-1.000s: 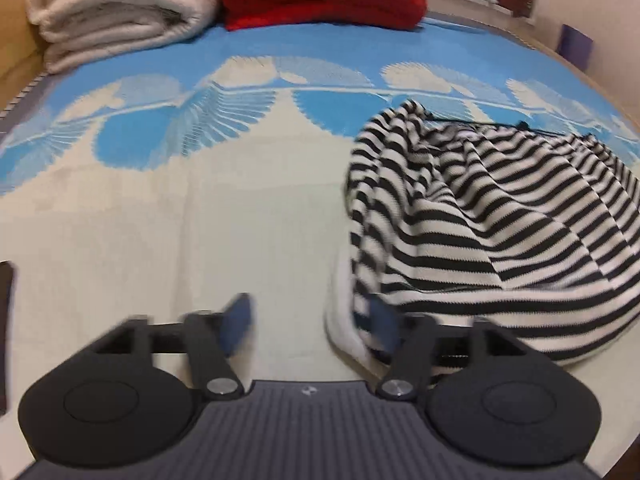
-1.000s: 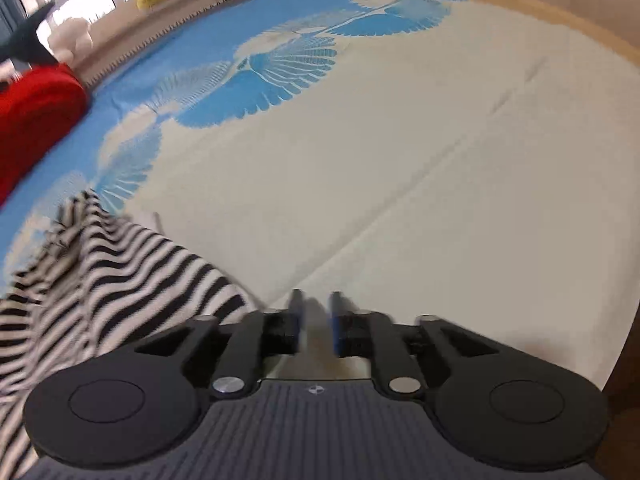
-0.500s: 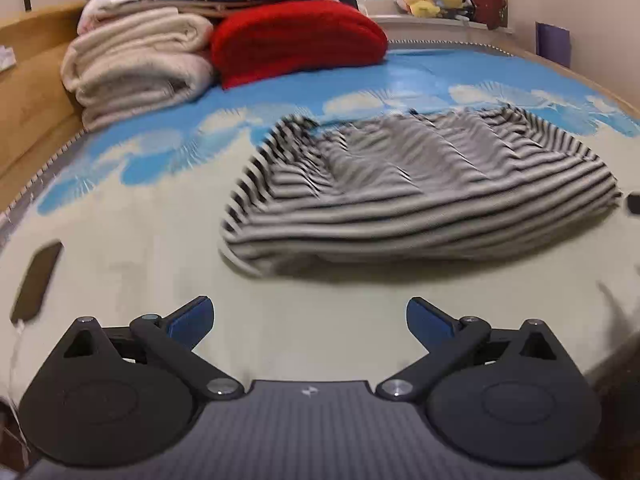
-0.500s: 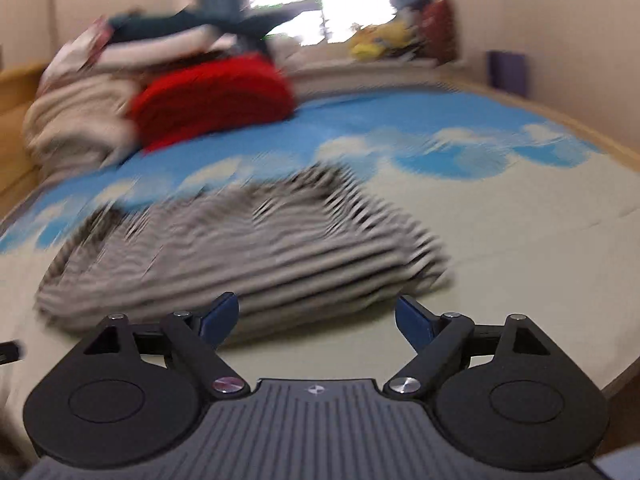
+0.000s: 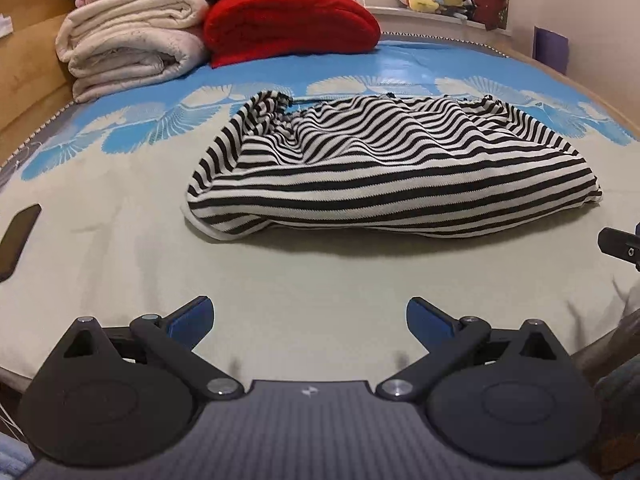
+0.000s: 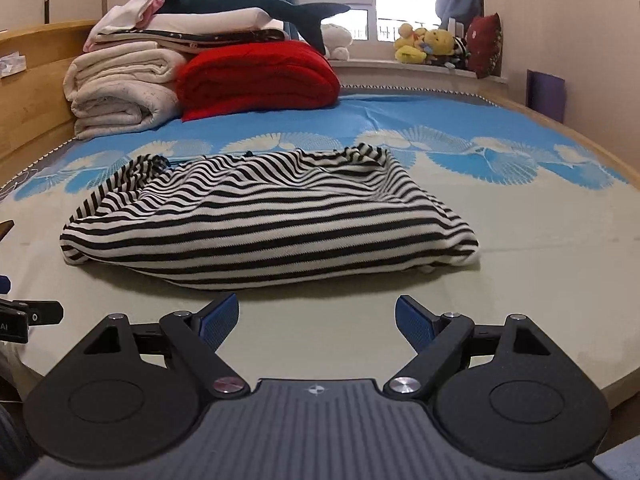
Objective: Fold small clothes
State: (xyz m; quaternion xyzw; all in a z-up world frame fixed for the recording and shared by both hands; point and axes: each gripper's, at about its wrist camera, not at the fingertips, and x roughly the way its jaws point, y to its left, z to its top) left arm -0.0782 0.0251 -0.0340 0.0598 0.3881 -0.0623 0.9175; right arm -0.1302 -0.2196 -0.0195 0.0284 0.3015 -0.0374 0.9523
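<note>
Two grippers hang spread and empty at the near edge of the bed, neither touching cloth. In the left wrist view, going from the left of the frame: a dark flat object (image 5: 18, 236) lies at the left edge on the bed cover (image 5: 120, 240); the left gripper (image 5: 310, 318) sits at bottom centre, its blue pads wide apart with only bare cover between them. The striped garment (image 5: 384, 176) fills the middle and right of the frame, ahead of the jaws and a little to their right. At the far right edge a black piece, probably part of the right gripper, pokes in.

In the right wrist view the garment (image 6: 272, 220) lies centre-left, ahead of the right gripper (image 6: 317, 318) and slightly to its left; this gripper's jaws are likewise released. Folded cream blankets (image 6: 120, 92) and a red quilt (image 6: 256, 76) sit in the upper left, well behind.

The garment's long axis runs across both frames, side to side, already doubled into a bundle, its near fold facing the jaws. It lies between the two grippers' lines of reach, about equally near each; the left corner suits the left hand, the right corner the right.
</note>
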